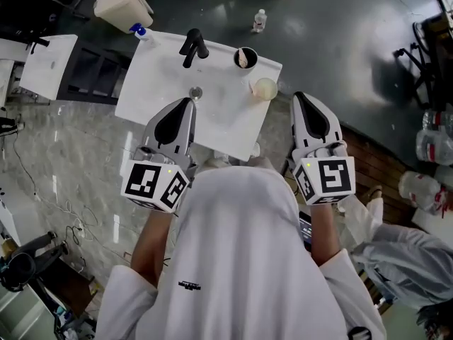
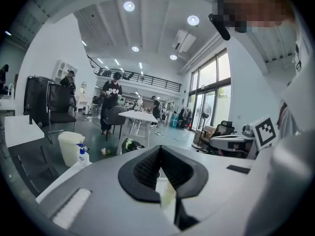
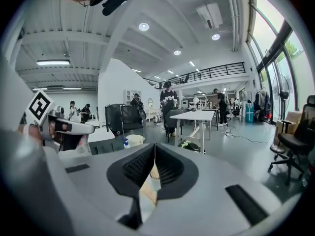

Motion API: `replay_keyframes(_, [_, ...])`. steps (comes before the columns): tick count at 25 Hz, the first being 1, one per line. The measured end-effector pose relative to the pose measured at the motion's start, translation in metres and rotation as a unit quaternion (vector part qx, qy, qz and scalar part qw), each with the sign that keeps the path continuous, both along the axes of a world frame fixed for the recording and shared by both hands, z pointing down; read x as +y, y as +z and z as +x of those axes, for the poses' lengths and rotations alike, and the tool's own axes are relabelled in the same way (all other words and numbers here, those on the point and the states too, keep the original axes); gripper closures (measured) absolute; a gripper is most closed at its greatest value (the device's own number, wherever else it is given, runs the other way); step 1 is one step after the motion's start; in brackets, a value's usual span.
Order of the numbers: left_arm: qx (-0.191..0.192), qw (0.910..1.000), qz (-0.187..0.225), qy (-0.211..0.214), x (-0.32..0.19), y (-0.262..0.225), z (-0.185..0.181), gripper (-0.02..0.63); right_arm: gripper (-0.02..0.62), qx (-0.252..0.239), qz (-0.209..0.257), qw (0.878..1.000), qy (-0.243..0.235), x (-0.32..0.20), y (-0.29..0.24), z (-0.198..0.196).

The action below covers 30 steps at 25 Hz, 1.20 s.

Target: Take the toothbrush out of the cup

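Head view: the toothbrush (image 1: 243,60) is standing in the black cup (image 1: 253,54) at the far side of the white counter (image 1: 159,73), right of the black faucet (image 1: 192,47). A pale cup (image 1: 265,88) sits just in front of it. The left claw (image 1: 190,102) hovers near the drain (image 1: 195,92), and the right claw (image 1: 299,96) is just off the counter's right edge, near the pale cup. Neither one touches the black cup.

Left gripper view: the left claw (image 2: 160,148) is pinched fully together with nothing in it. Past it there's a pump bottle (image 2: 83,156) and a cream bin (image 2: 69,148).

Right gripper view: the right claw (image 3: 154,145) is the same, tips meeting and empty. Behind it is a white table (image 3: 197,115).
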<state>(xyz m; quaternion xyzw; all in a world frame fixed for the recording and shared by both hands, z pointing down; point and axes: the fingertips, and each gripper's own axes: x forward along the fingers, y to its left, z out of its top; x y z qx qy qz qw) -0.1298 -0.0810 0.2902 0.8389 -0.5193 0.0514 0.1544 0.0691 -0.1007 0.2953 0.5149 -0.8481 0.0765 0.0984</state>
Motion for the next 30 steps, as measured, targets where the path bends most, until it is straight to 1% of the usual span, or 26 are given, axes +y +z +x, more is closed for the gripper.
replay_keyframes(16, [0.006, 1.0000, -0.001, 0.001, 0.002, 0.000, 0.000, 0.601, 0.588, -0.004, -0.004, 1.000, 0.003, 0.005, 0.002, 0.002])
replay_keyframes(22, [0.006, 0.9999, -0.008, 0.001, 0.002, 0.001, -0.003, 0.601, 0.588, 0.014, -0.007, 1.000, -0.015, 0.008, 0.003, -0.005])
replay_keyframes(30, [0.014, 0.9999, -0.008, 0.003, -0.002, 0.004, 0.002, 0.601, 0.589, 0.010, 0.000, 0.999, -0.042, 0.014, -0.001, -0.014])
